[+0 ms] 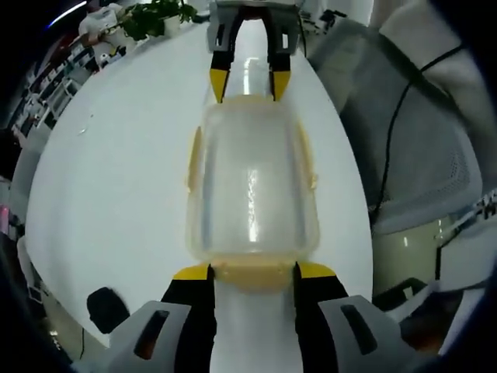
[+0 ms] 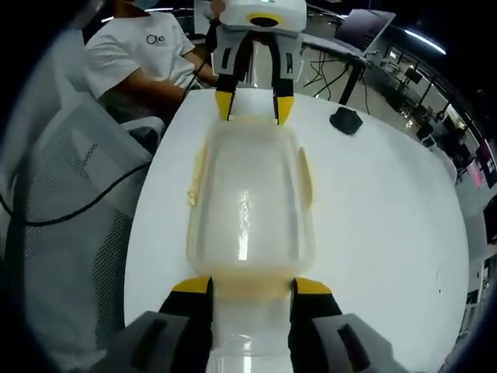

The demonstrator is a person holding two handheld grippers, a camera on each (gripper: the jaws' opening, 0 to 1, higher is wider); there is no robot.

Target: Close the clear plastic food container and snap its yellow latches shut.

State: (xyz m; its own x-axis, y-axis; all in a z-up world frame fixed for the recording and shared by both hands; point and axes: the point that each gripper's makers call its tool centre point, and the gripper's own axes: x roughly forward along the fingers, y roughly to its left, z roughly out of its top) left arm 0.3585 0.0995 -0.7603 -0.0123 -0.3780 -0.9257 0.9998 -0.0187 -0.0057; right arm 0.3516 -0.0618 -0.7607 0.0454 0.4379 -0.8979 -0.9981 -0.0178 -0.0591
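The clear container (image 1: 250, 183) lies lid-on in the middle of the white table (image 1: 116, 179), between the two grippers facing each other. The left gripper (image 1: 252, 271) has its jaws spread to either side of the near yellow end latch (image 1: 252, 272); the right gripper (image 2: 252, 286) is spread likewise at the opposite end. A white mesh chair (image 1: 435, 155) crowds the table edge at 3 o'clock in the left gripper view, with a potted plant (image 1: 155, 15) at 11. In the right gripper view, a seated person in a white shirt (image 2: 144, 54) at 10 o'clock and a black mouse (image 2: 345, 120) at 1.
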